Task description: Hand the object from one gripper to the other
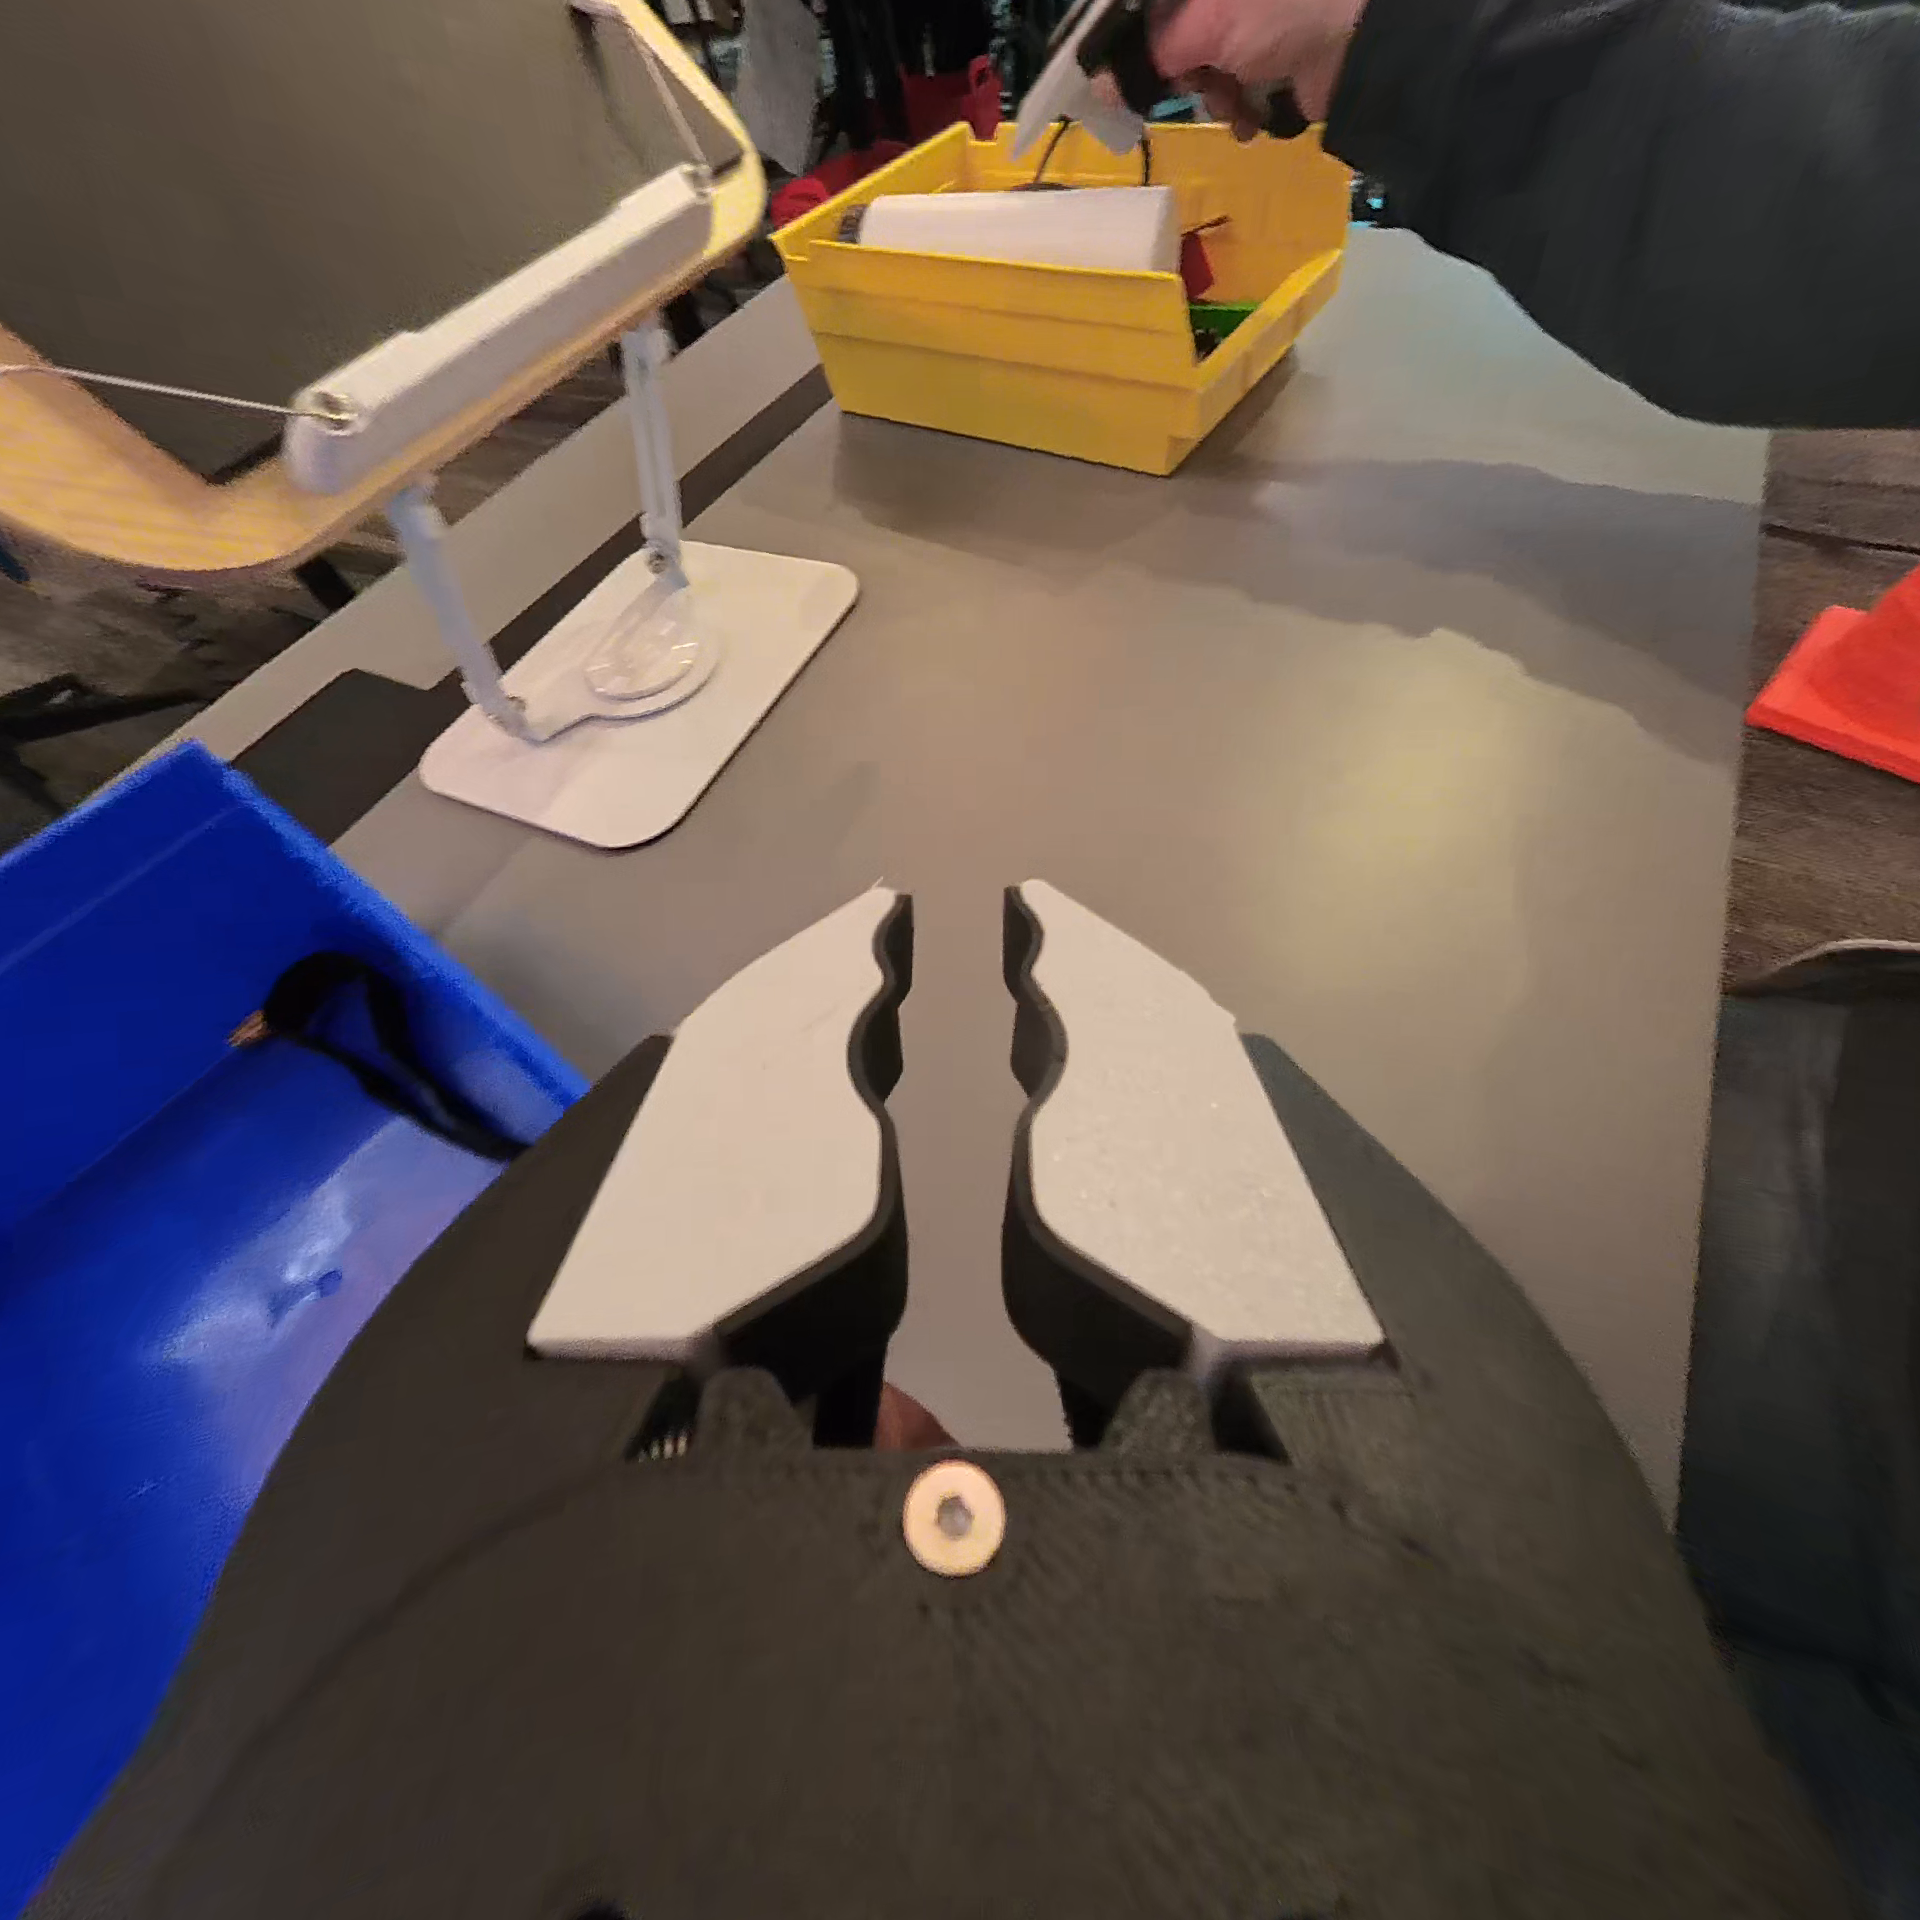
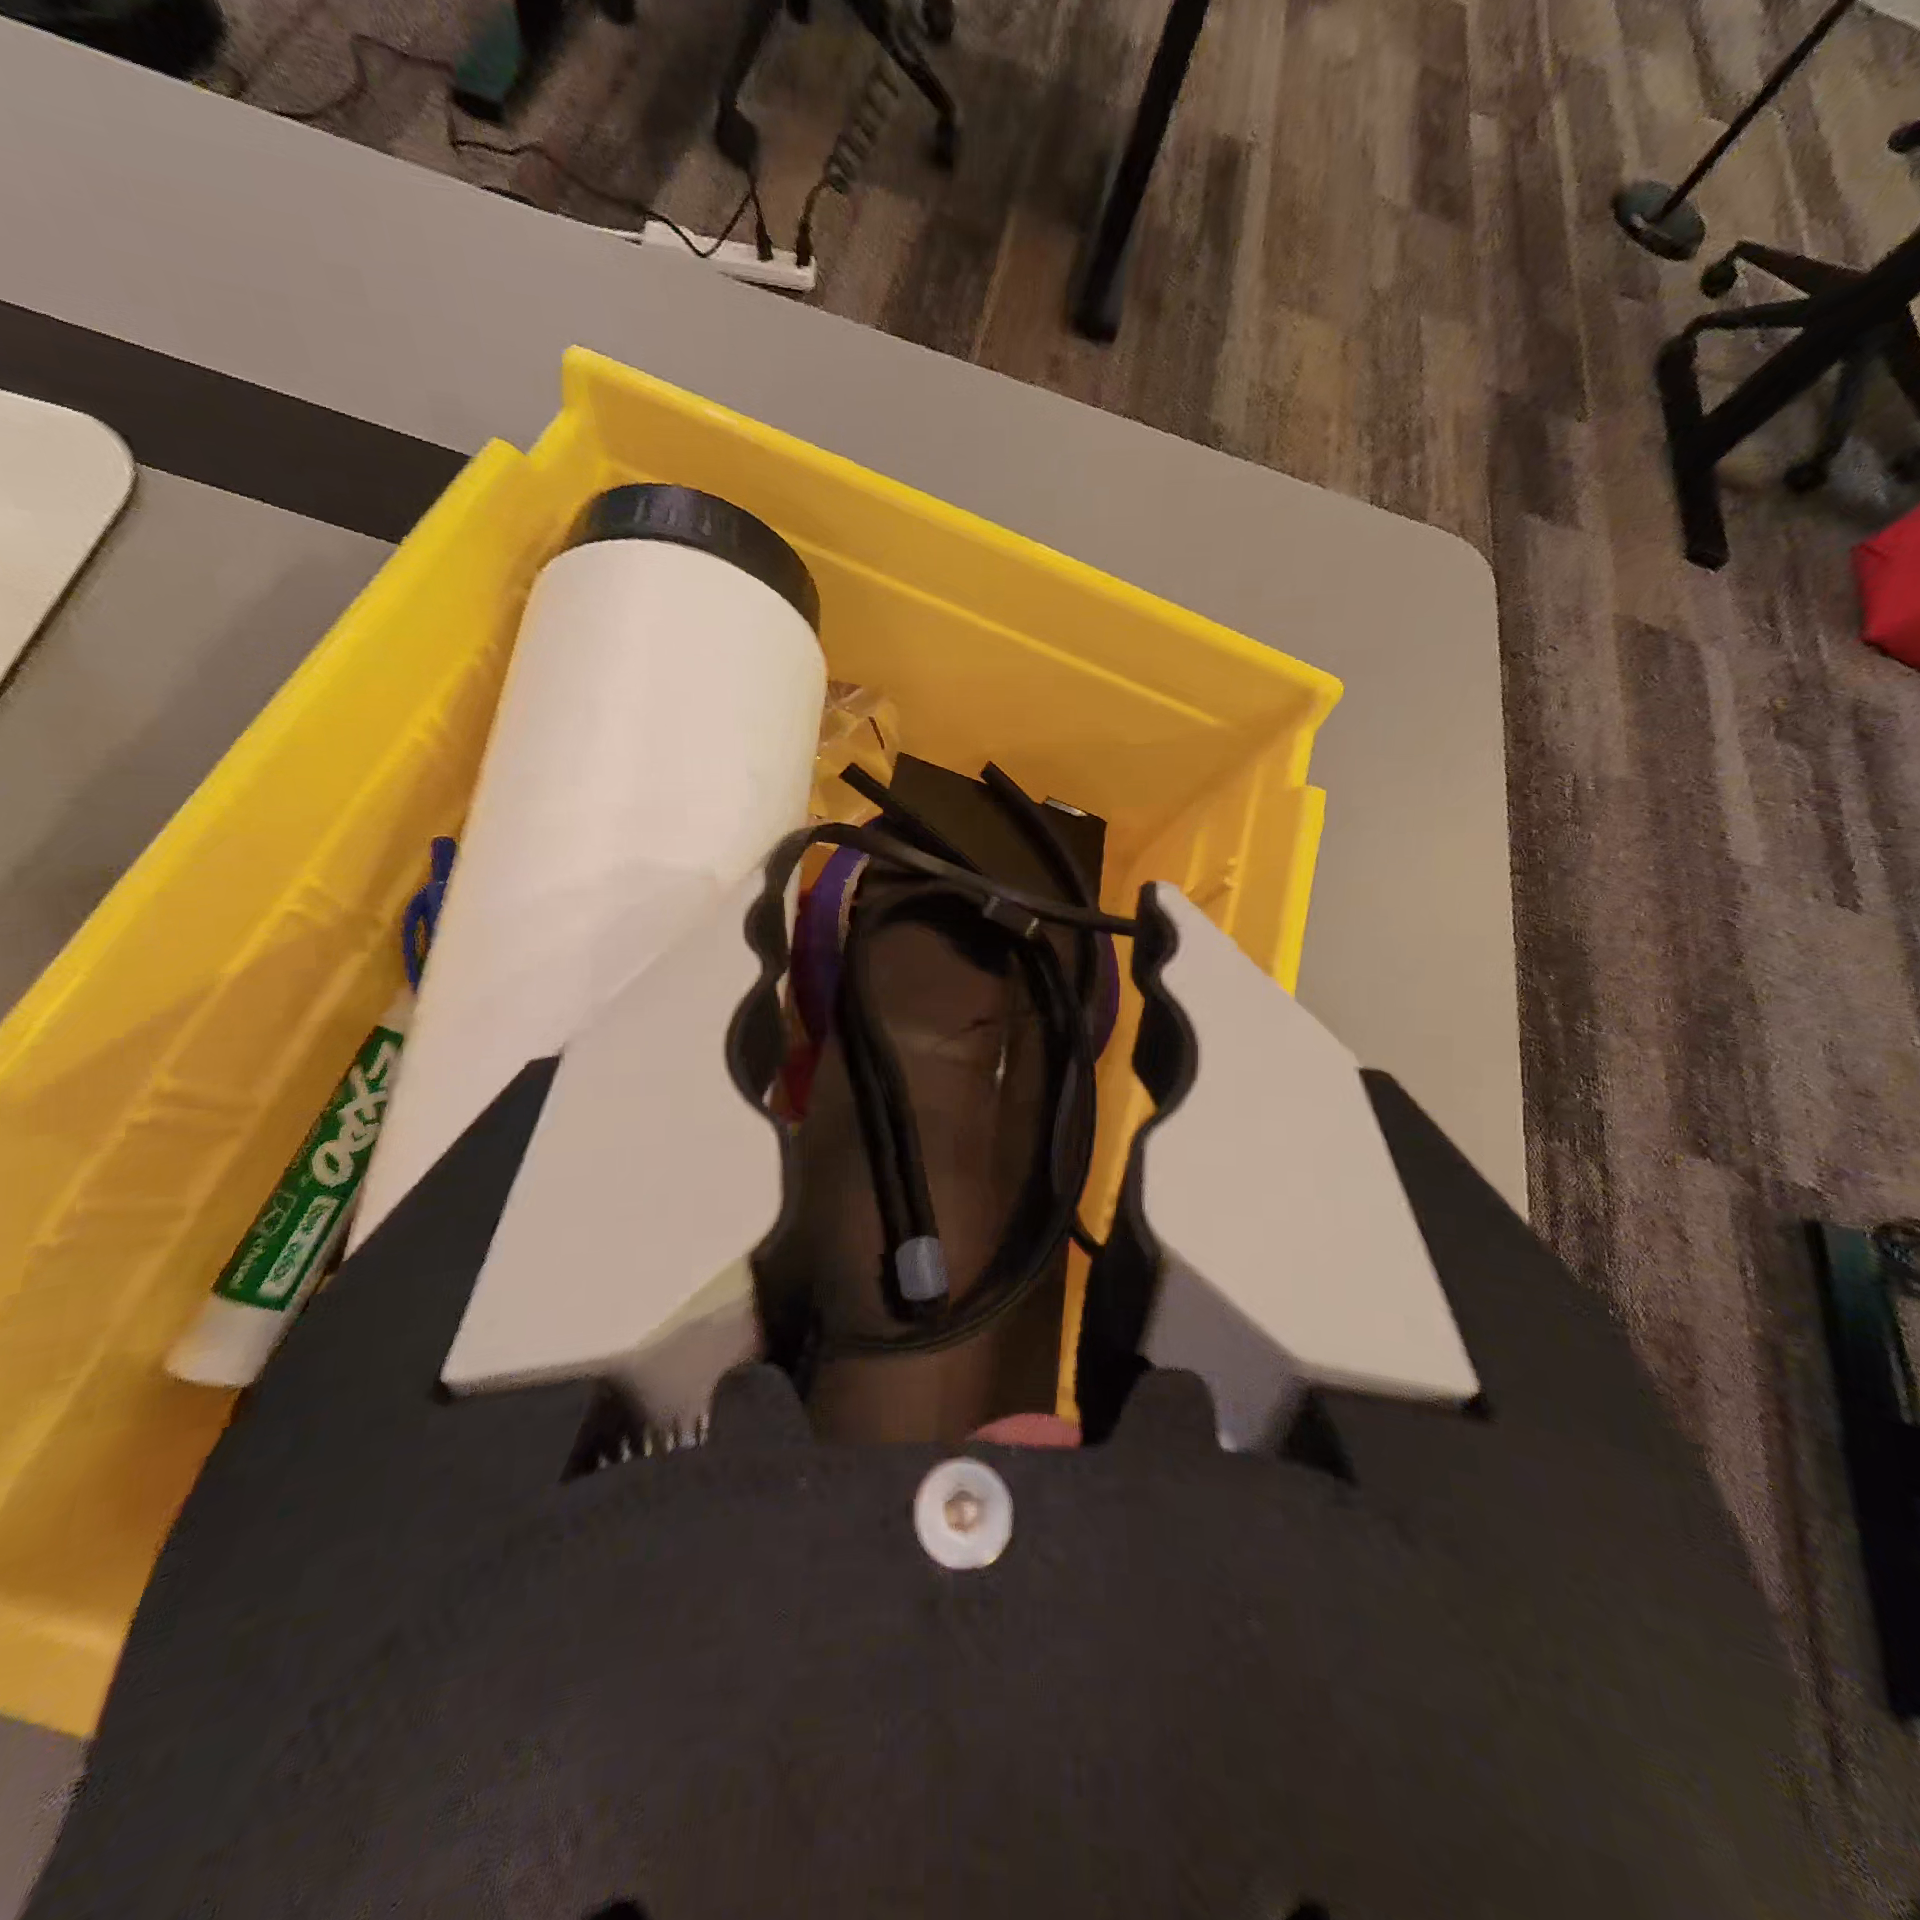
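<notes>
My right gripper (image 2: 961, 914) is open wide and points down into a yellow bin (image 2: 935, 540). A coiled black cable (image 2: 883, 1091) lies between its fingers on a dark brown object; the cable's top loop crosses the gap at the fingertips. A white tumbler with a black lid (image 2: 644, 779) lies left of it, beside a green-labelled marker (image 2: 312, 1184). My left gripper (image 1: 956, 904) hovers low over the grey table (image 1: 1247, 727), its fingers a narrow gap apart and empty. It sees the right gripper (image 1: 1081, 94), in a hand, above the far yellow bin (image 1: 997, 343).
A blue bin (image 1: 156, 1143) sits close on the left of my left gripper. A white stand with a flat base (image 1: 644, 707) stands left of centre, under a wooden chair edge. An orange object (image 1: 1849, 686) lies off the table's right edge. A dark sleeve (image 1: 1662, 208) crosses the top right. Across from one pair of fingers to the other is roughly 60 cm. The green-labelled marker (image 2: 312, 1184) is about 15 cm from my right fingertips and 50 cm from my left.
</notes>
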### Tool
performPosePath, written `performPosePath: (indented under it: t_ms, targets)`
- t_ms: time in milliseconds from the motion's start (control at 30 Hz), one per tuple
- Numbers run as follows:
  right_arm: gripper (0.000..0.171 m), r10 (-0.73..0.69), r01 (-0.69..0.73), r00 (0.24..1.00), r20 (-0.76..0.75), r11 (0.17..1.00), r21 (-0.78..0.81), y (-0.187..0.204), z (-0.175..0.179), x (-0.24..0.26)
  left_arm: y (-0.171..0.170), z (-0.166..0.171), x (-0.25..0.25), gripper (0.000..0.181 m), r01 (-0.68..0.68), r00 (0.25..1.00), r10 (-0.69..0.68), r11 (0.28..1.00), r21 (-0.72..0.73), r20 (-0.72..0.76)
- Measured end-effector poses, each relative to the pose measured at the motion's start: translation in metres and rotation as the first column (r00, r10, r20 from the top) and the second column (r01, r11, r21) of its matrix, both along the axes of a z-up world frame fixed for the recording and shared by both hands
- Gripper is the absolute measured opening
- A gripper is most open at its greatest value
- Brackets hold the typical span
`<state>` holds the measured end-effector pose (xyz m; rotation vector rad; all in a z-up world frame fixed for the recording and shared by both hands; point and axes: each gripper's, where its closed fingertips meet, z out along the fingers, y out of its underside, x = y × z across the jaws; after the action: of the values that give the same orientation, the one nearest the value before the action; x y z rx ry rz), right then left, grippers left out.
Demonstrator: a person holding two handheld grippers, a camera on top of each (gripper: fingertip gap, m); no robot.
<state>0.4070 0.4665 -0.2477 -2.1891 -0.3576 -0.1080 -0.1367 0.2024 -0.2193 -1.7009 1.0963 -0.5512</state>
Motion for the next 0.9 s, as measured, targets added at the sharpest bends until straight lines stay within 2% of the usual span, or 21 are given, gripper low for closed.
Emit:
performPosePath:
  t_ms: [167,333,433,500,567,667,800,900]
  targets:
    - [0.061,0.029,-0.049,0.994,0.108,0.980,0.190,-0.026,0.049,-0.033,0.031,0.017,-0.049,0.024,-0.195,0.981,0.196,0.979,0.054,-0.013]
    - [0.049,0.179,-0.206,0.978,0.107,0.913,0.353,-0.066,0.082,-0.119,0.069,0.016,-0.097,0.034,-0.328,0.937,0.336,0.940,0.090,-0.095]
    - [0.053,0.272,-0.277,0.959,0.079,0.837,0.472,-0.090,0.096,-0.182,0.096,0.005,-0.113,0.037,-0.367,0.915,0.377,0.926,0.091,-0.145]
    - [0.053,0.332,-0.326,0.940,0.080,0.803,0.498,-0.102,0.094,-0.222,0.113,-0.006,-0.115,0.040,-0.361,0.913,0.366,0.931,0.059,-0.181]
    - [0.049,0.418,-0.383,0.907,0.049,0.772,0.508,-0.107,0.085,-0.261,0.131,-0.011,-0.108,0.033,-0.332,0.923,0.338,0.941,0.066,-0.183]
    - [0.046,0.480,-0.416,0.877,-0.028,0.787,0.455,-0.101,0.049,-0.298,0.165,-0.030,-0.101,0.035,-0.326,0.918,0.325,0.945,0.033,-0.229]
    - [0.042,0.525,-0.439,0.843,-0.116,0.797,0.415,-0.093,0.008,-0.328,0.205,-0.074,-0.089,0.043,-0.368,0.908,0.316,0.915,-0.165,-0.273]
    - [0.041,0.534,-0.456,0.838,-0.112,0.799,0.392,-0.089,-0.012,-0.338,0.231,-0.107,-0.091,0.047,-0.430,0.872,0.340,0.876,-0.218,-0.352]
